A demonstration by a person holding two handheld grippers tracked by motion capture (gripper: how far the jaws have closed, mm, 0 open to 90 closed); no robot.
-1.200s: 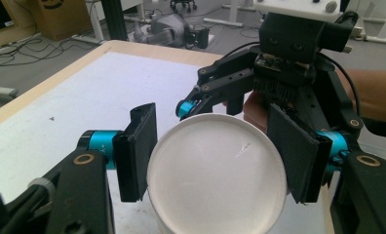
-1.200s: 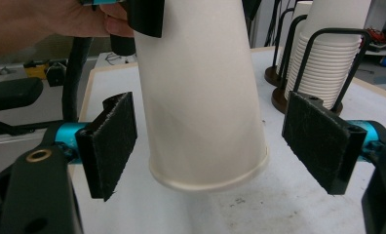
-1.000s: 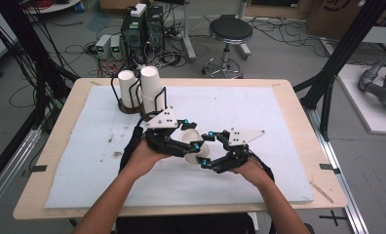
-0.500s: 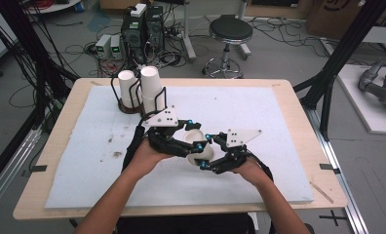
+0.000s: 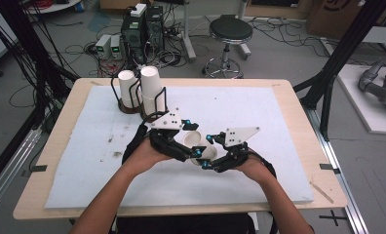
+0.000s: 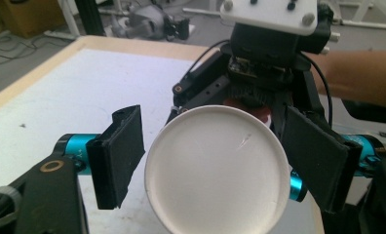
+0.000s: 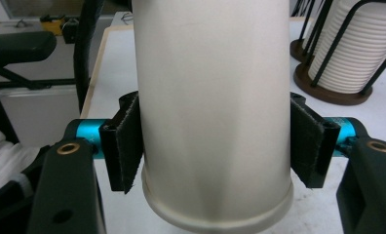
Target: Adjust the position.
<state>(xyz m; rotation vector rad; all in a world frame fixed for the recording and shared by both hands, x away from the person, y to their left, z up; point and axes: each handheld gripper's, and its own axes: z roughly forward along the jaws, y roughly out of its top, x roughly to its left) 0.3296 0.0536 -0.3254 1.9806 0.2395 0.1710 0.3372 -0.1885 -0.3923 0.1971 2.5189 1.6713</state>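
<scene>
A white paper cup (image 5: 197,146) is held above the middle of the table, between the two grippers. In the right gripper view, the cup (image 7: 213,107) is clamped by the right gripper (image 7: 215,146), whose pads press on both sides of the cup wall just above its rolled rim; these jaws have just been closing a little. In the left gripper view, the cup's flat bottom (image 6: 215,168) is seen between the jaws of the left gripper (image 6: 220,161), which have just been opening: the left pad stands clear of the cup, while contact at the right pad cannot be told. No writing or brand can be read on the cup.

The work is done over a white foam sheet (image 5: 279,126), marked with small dark specks at its left, laid on a light wooden table (image 5: 298,97). At the far left of the sheet, two stacks of cups (image 5: 141,90) are kept in a black wire holder. Beyond the table, computer towers (image 5: 142,24), a round stool (image 5: 230,31) and many cables are seen on a grey floor.
</scene>
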